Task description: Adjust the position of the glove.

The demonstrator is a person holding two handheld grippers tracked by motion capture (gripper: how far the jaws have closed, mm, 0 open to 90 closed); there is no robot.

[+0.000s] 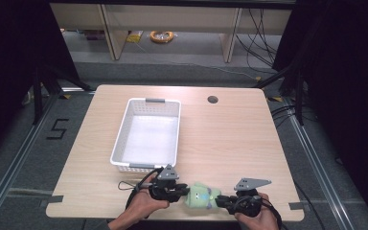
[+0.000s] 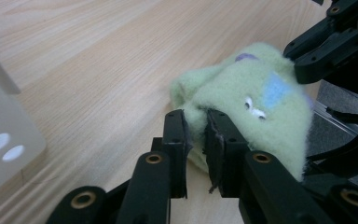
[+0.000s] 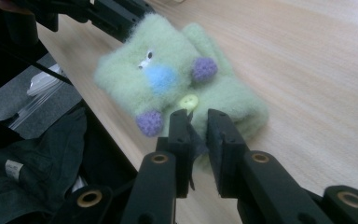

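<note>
A pale green plush toy (image 1: 201, 195) with a blue nose, purple paws and a yellow button lies at the table's front edge, between my two grippers. My left gripper (image 1: 184, 190) is at its left side. In the left gripper view the jaws (image 2: 196, 126) stand slightly apart with an edge of the plush (image 2: 242, 93) between their tips. My right gripper (image 1: 219, 201) is at its right side. In the right gripper view its jaws (image 3: 196, 123) show a narrow gap, just short of the plush (image 3: 168, 79) by the button.
A white perforated basket (image 1: 120, 139) stands behind the left hand, close to it. A round cable hole (image 1: 212, 99) is at the table's back. The table's front edge runs just under the toy, with dark cloth below it (image 3: 32, 168).
</note>
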